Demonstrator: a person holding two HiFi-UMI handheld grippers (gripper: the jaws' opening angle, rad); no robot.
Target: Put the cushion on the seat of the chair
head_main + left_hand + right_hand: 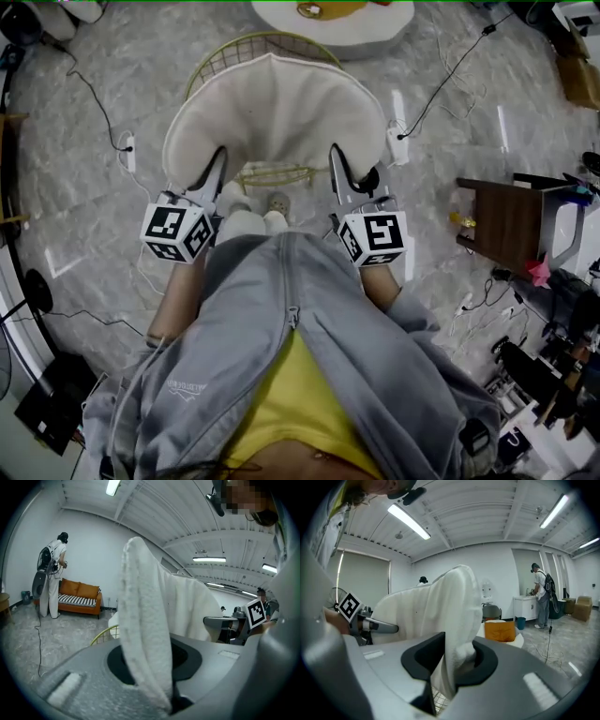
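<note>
Yellow wire chair [217, 54] stands on the marble floor [75, 187] just short of a round white bench [375, 33], cables [94, 94] trailing either side; the person's feet [278, 201] sit at its front edge. The cushion [272, 112], white, fleecy and half-round, hangs over the chair and hides its seat, only the back rim and a strip of front wire showing. Left gripper [214, 173] and right gripper [342, 176] each have fingers closed on a near corner of the cushion, pile bunched between them.
</note>
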